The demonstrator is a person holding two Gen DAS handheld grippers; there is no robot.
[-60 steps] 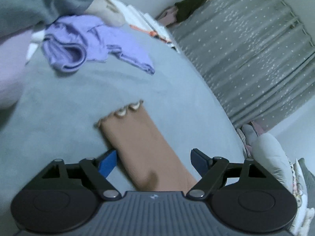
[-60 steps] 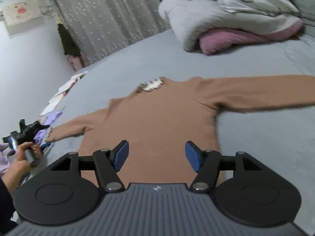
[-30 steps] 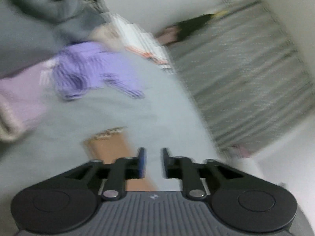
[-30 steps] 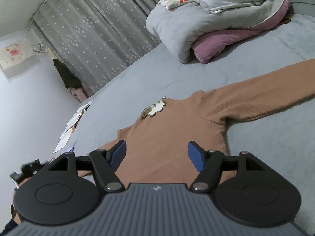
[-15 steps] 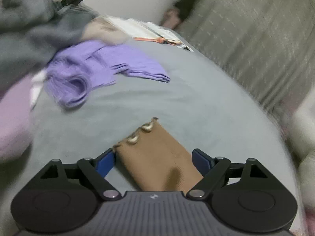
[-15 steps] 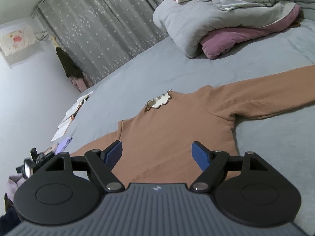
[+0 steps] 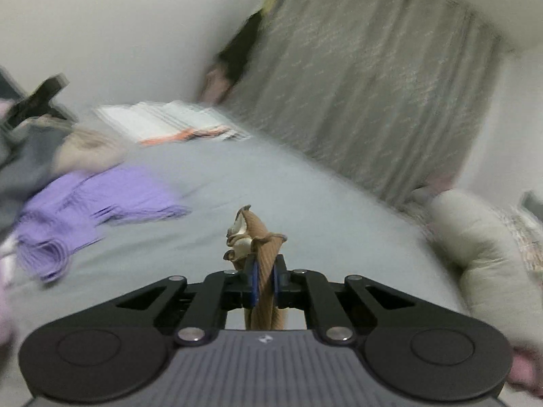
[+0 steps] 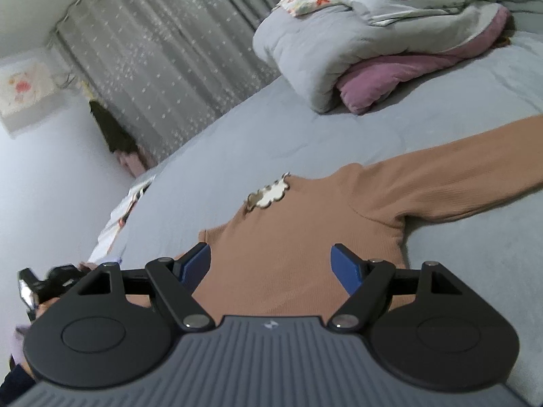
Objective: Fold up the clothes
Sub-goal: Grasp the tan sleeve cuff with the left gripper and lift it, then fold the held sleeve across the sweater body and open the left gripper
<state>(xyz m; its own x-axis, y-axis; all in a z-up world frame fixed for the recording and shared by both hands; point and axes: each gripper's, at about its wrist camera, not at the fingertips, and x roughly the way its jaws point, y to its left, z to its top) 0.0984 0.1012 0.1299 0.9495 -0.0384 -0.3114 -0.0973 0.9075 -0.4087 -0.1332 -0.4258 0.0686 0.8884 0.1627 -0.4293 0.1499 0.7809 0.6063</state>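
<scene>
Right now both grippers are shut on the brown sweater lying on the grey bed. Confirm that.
Not quite. Only the left gripper is shut on the brown sweater, pinching its sleeve cuff, as the left wrist view shows. The right gripper is open above the sweater's body on the grey bed, per the right wrist view.

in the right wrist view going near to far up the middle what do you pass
right gripper → brown sweater → scalloped collar → bare grey bedsheet → grey dotted curtain

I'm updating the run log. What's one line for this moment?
left gripper: shut on sleeve | right gripper: open over sweater | bed
</scene>
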